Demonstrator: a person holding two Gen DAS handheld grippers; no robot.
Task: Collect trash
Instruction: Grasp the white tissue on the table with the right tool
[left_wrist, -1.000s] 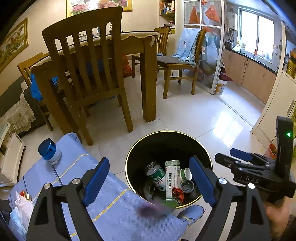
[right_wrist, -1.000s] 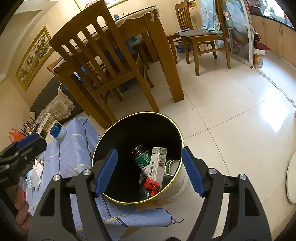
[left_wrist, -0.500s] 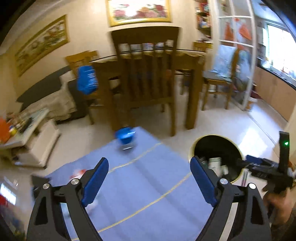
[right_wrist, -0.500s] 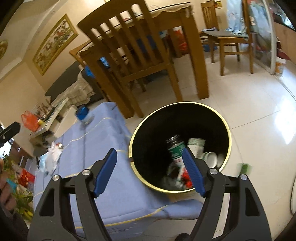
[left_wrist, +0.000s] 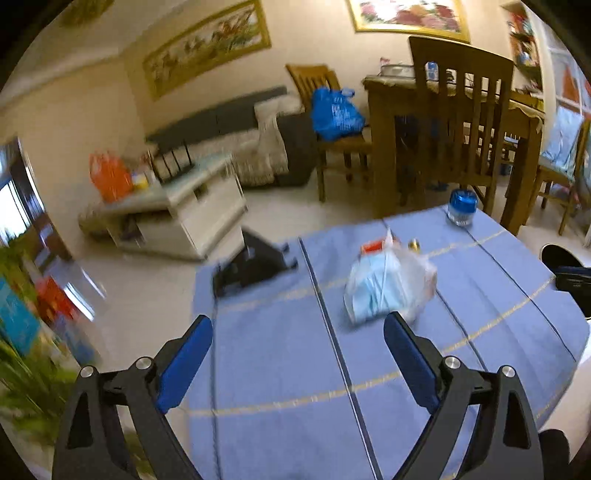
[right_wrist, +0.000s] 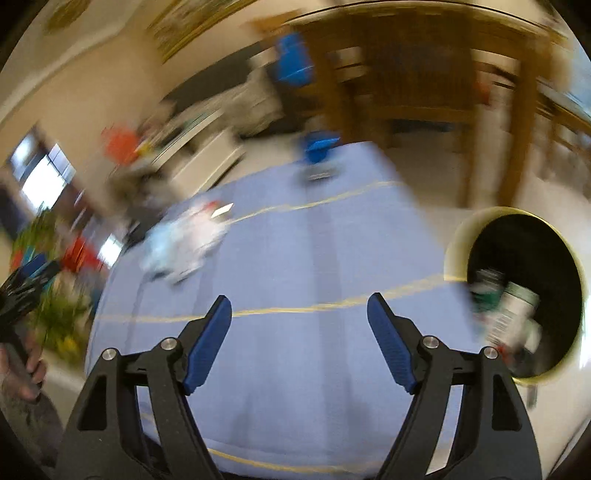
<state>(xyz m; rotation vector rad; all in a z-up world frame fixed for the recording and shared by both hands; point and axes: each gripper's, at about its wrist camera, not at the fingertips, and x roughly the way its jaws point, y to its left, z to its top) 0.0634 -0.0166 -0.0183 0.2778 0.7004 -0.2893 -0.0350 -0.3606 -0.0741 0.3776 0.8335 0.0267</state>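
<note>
- Left gripper (left_wrist: 297, 332) spread wide, empty, above the blue bench (left_wrist: 480, 314).
- Right gripper (right_wrist: 299, 314) likewise released.
- Plastic bag (left_wrist: 388, 288) lies mid-bench, contents blurred.
- Bin (right_wrist: 517, 295) beside the bench, rim cut off.

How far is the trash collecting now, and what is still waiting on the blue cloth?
Done: a box and bottles lie inside the black gold-rimmed bin. In hand: nothing; the left gripper and right gripper are both open and empty. Left: the clear plastic bag of pale blue stuff and the blue-lidded jar sit on the blue cloth.
</note>
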